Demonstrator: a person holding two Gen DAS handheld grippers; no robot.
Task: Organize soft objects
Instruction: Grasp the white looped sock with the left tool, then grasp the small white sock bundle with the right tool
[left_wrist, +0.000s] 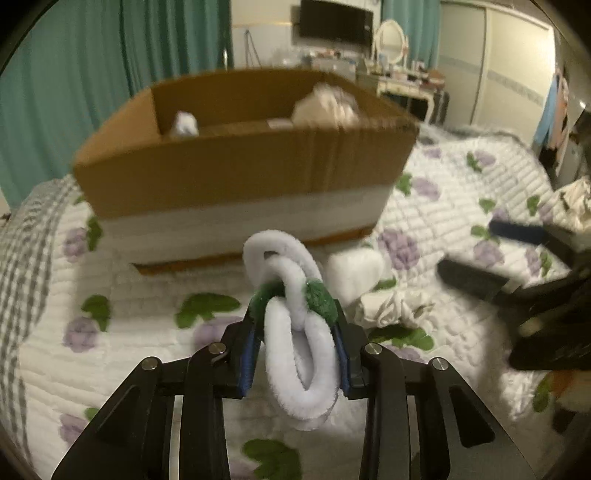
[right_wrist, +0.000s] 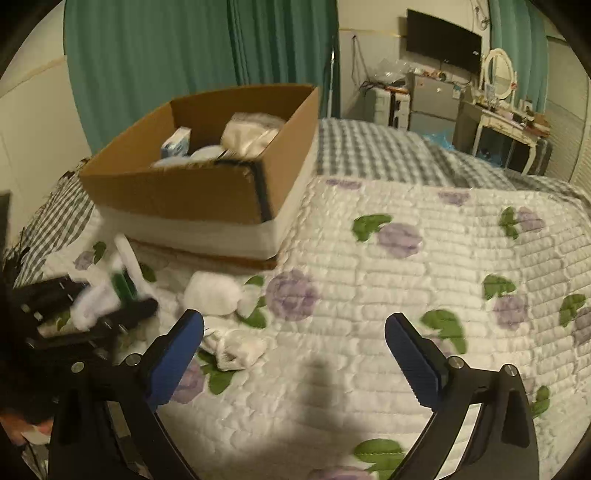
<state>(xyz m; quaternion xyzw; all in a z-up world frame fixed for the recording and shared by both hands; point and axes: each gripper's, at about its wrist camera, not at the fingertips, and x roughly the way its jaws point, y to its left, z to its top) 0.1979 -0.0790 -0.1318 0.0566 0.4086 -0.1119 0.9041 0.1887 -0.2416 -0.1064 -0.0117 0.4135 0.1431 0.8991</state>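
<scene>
My left gripper (left_wrist: 299, 314) is shut on a white fluffy soft item with green trim (left_wrist: 295, 325) and holds it above the quilt, in front of the cardboard box (left_wrist: 236, 173). The same item (right_wrist: 103, 295) and left gripper (right_wrist: 122, 306) show at the left of the right wrist view. My right gripper (right_wrist: 293, 332) is open and empty above the quilt; it shows at the right of the left wrist view (left_wrist: 476, 254). A white rolled bundle (right_wrist: 212, 291) and a crumpled white cloth (right_wrist: 236, 347) lie on the quilt in front of the box (right_wrist: 192, 192). The box holds several soft items.
The bed has a white quilt with purple flowers (right_wrist: 406, 258) over a grey checked sheet (right_wrist: 369, 151). Green curtains (right_wrist: 184, 48) hang behind the box. A dresser with a mirror (right_wrist: 498, 74) and a TV (right_wrist: 443, 40) stand at the far wall.
</scene>
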